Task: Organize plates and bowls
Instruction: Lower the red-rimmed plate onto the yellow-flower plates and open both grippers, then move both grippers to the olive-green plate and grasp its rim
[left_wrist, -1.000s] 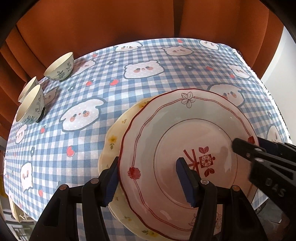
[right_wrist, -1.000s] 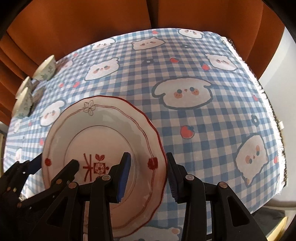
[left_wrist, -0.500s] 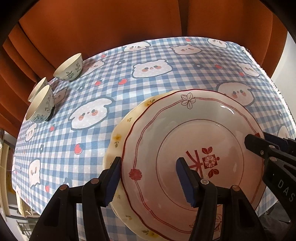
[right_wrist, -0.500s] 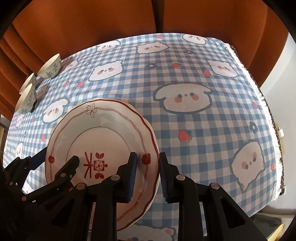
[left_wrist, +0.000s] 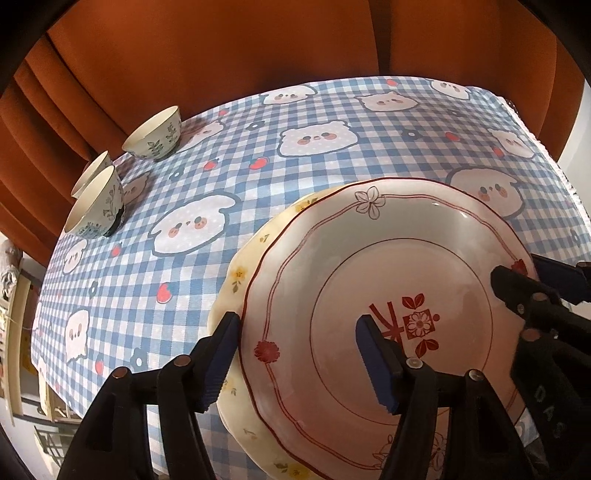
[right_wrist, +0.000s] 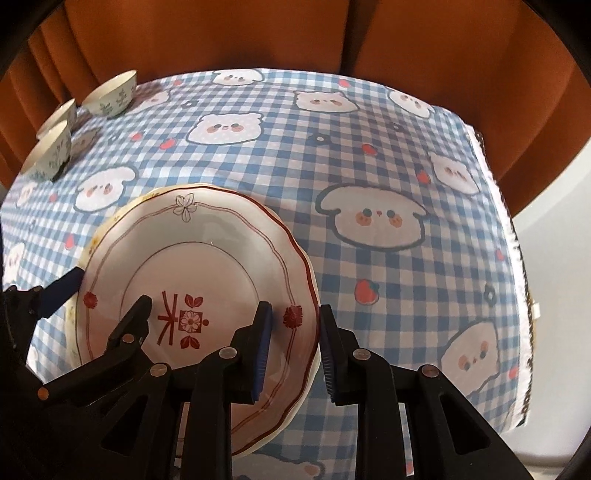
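Right tongs (right_wrist: 295, 332) narrowed (gripping plate (right_wrist: 207, 258) rim).

The left gripper (left_wrist: 297, 354), black with blue ribbed pads, points steeply down over the near edge of the desk, its jaws opening and standing astride the left rim of the red-trimmed white plate (left_wrist: 388, 258) without pressing it. The matching right gripper (right_wrist: 293, 343) also points steeply down, its jaws narrow on that plate's right rim.
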